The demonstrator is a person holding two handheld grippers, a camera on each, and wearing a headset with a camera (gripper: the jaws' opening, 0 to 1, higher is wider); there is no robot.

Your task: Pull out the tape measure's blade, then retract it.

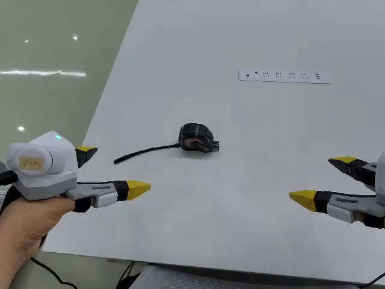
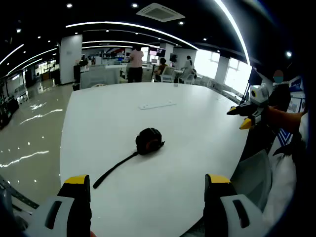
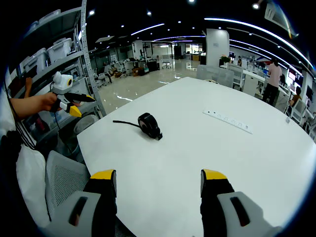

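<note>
A black tape measure [image 1: 197, 138] lies on the white table [image 1: 252, 198], its black wrist strap [image 1: 141, 153] trailing to the left; no blade is drawn out. It sits mid-table in the left gripper view as the tape measure [image 2: 149, 140] and in the right gripper view as the tape measure [image 3: 149, 125]. My left gripper [image 1: 114, 170] hovers open at the table's left front, well short of it. My right gripper [image 1: 325, 179] stands open at the right front, also apart from it. The left gripper [image 2: 145, 181] and the right gripper [image 3: 159, 175] each hold nothing between yellow-tipped jaws.
A white power strip [image 1: 284, 76] lies at the far right of the table. The table's left edge [image 1: 99, 114] borders a glossy floor. Grey mesh chairs [image 3: 61, 180] stand by the near edge. People stand at distant desks [image 2: 134, 64].
</note>
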